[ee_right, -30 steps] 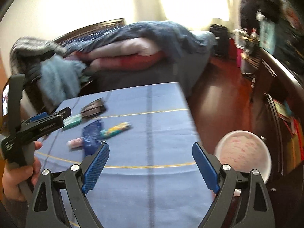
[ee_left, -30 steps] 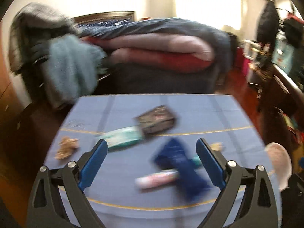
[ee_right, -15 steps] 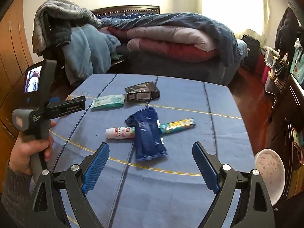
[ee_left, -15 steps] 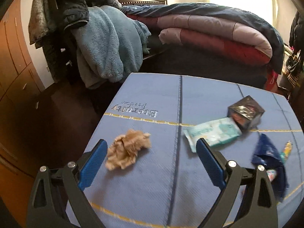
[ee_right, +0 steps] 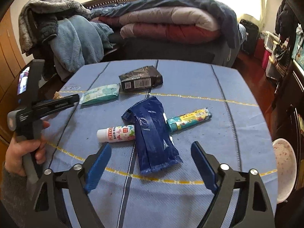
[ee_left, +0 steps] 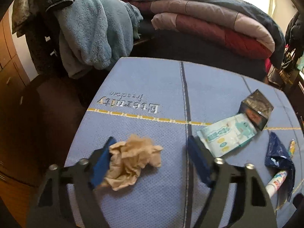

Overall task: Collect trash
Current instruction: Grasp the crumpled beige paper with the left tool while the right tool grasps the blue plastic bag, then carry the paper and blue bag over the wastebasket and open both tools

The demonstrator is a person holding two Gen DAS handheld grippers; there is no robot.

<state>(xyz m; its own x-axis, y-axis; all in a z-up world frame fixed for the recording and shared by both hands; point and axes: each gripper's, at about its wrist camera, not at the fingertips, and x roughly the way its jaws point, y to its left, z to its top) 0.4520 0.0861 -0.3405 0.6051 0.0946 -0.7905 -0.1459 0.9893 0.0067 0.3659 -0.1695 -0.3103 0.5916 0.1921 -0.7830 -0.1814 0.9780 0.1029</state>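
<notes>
Wipes pack (ee_right: 100, 94) left of box (ee_right: 141, 80).

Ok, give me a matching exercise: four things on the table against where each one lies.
Things:
1. tissue
2. wrapper
3. box
4. wipes

Places:
A. draped over the glue stick
B. between the open left gripper fingers
C. farthest back, on the centre seam
D. just left of the box

Pairs: 1-B, 2-A, 3-C, 4-D
</notes>
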